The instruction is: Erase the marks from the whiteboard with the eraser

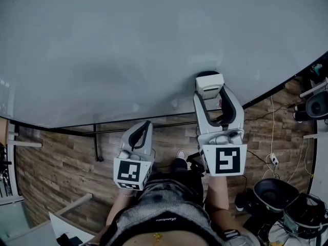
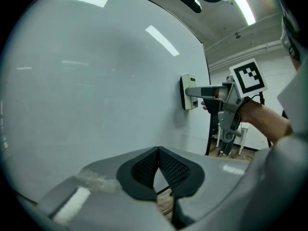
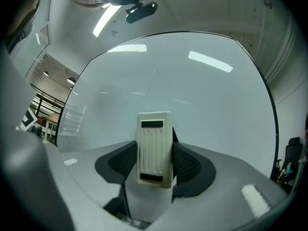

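Note:
The whiteboard (image 1: pixel 128 50) fills the head view's upper part, and I see no marks on it. My right gripper (image 1: pixel 212 94) is shut on a cream eraser (image 1: pixel 209 83) pressed flat against the board's lower right area. The right gripper view shows the eraser (image 3: pixel 154 148) upright between the black pads (image 3: pixel 190 165), with the board (image 3: pixel 192 90) behind it. My left gripper (image 1: pixel 145 127) hangs below the board's bottom edge, shut with nothing in it. In the left gripper view its pads (image 2: pixel 144 170) meet, and the eraser (image 2: pixel 187 92) touches the board (image 2: pixel 96 81) at right.
A wood-plank floor (image 1: pixel 56 163) lies below the board. Black metal stand bars (image 1: pixel 96 142) run under the board's edge. A black chair (image 1: pixel 274 193) and cables (image 1: pixel 271 160) sit on the floor at right. A white table corner (image 1: pixel 66 227) shows at bottom left.

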The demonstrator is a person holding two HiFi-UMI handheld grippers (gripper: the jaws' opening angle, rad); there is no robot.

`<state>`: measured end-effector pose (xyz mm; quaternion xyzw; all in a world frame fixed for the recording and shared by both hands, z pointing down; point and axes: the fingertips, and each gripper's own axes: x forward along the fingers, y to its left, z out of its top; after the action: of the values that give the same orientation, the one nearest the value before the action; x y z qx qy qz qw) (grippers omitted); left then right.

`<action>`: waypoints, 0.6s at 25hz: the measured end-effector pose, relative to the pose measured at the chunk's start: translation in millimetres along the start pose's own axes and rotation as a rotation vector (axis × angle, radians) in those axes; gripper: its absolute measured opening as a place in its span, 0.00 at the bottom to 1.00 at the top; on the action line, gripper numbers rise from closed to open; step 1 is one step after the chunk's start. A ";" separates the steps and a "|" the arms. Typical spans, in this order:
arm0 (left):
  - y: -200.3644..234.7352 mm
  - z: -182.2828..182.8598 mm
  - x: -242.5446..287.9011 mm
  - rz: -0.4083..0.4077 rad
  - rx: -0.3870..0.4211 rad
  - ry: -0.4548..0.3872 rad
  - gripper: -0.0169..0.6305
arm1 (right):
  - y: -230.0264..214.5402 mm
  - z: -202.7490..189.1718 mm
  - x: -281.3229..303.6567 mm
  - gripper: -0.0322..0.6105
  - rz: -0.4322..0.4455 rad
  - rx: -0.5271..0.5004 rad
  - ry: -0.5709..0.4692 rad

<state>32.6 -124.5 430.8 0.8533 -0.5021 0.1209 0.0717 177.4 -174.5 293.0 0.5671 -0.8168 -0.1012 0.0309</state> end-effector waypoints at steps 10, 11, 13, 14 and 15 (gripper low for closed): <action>1.8 6.8 3.5 -0.041 0.012 -0.010 0.03 | 13.3 -40.9 0.5 0.42 -0.017 0.024 0.098; 2.3 8.0 4.8 -0.047 0.008 -0.015 0.03 | 15.5 -44.5 1.3 0.42 -0.022 0.024 0.106; 3.3 10.2 6.2 -0.055 0.002 -0.025 0.03 | 20.6 -49.5 1.5 0.42 -0.026 0.016 0.125; 3.9 11.9 6.5 -0.059 0.007 -0.030 0.03 | 23.0 -50.8 1.3 0.42 -0.027 0.009 0.134; 4.5 13.9 6.8 -0.062 0.016 -0.034 0.03 | 24.7 -51.3 1.0 0.42 -0.027 0.004 0.142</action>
<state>33.7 -135.7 419.3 0.8710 -0.4755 0.1082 0.0599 162.7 -173.8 348.0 0.5840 -0.8049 -0.0597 0.0863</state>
